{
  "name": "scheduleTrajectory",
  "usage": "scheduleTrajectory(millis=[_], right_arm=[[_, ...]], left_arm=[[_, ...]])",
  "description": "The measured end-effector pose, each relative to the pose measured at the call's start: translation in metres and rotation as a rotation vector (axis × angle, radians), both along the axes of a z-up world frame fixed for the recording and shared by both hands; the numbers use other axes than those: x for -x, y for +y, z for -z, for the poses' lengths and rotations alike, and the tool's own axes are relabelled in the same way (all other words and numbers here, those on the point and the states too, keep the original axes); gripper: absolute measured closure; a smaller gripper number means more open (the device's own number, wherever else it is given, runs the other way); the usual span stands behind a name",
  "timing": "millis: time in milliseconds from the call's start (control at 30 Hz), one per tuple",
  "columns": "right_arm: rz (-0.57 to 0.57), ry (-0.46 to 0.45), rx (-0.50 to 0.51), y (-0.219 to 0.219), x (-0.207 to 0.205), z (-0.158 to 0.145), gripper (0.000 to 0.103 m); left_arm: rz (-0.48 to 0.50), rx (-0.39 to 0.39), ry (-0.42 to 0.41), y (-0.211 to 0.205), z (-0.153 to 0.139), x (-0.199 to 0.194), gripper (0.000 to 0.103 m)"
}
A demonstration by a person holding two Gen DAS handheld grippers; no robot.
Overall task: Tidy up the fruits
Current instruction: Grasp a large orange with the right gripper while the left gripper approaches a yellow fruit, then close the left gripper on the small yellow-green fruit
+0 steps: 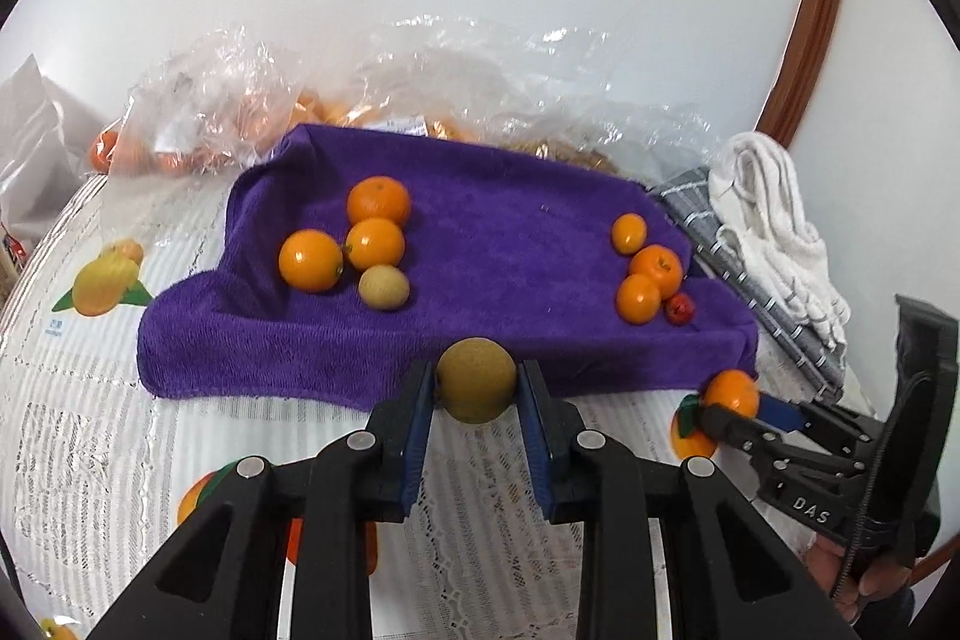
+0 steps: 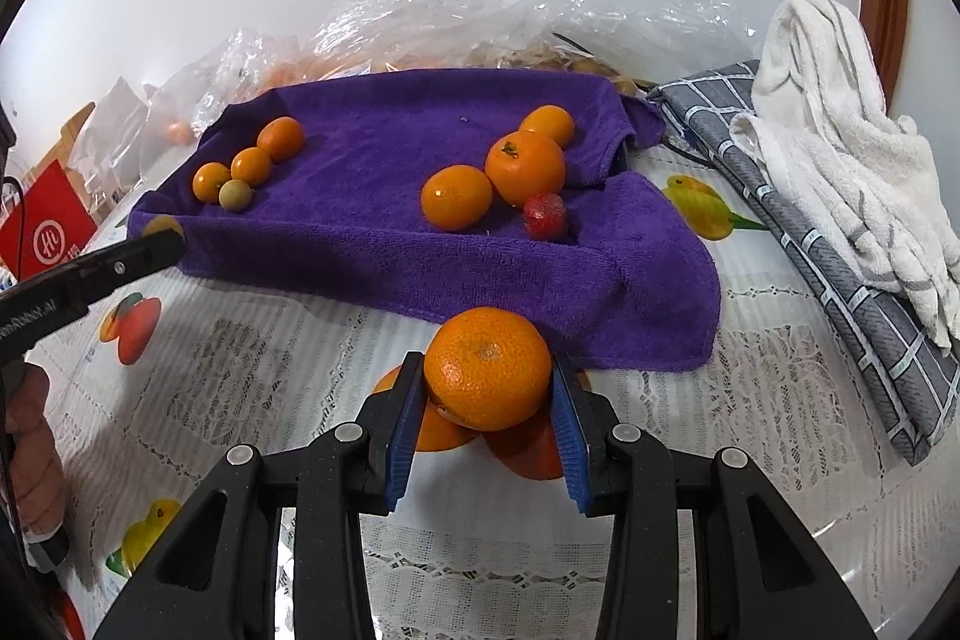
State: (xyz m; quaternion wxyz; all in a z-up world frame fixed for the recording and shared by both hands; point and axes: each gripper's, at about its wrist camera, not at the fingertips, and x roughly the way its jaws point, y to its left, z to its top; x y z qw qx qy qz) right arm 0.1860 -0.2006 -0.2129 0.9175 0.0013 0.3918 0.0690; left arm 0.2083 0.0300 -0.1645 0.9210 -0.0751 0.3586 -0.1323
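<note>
My left gripper (image 1: 476,388) is shut on a round brown-green longan (image 1: 476,379), just before the near edge of the purple towel (image 1: 480,232). On the towel's left lie three oranges (image 1: 310,260) and another longan (image 1: 384,287). On its right lie three oranges (image 1: 656,270) and a small red strawberry (image 1: 680,308). My right gripper (image 2: 487,391) is shut on a mandarin orange (image 2: 487,369), held above the tablecloth near the purple towel (image 2: 384,220). The right gripper (image 1: 735,409) with its orange also shows in the left wrist view.
Clear plastic bags (image 1: 252,112) with more fruit lie behind the towel. A grey checked cloth (image 2: 840,232) under a white towel (image 2: 840,148) sits at the right. A red box (image 2: 45,226) stands at the left. The lace tablecloth (image 2: 690,430) has printed fruit pictures.
</note>
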Motion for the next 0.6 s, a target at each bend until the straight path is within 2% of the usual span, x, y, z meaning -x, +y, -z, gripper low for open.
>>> scheduleTrajectory(millis=[600], right_arm=[[0.016, -0.013, -0.027, -0.003, 0.003, -0.001, 0.063]], left_arm=[[-0.109, 0.016, -0.029, 0.024, -0.009, -0.002, 0.076]])
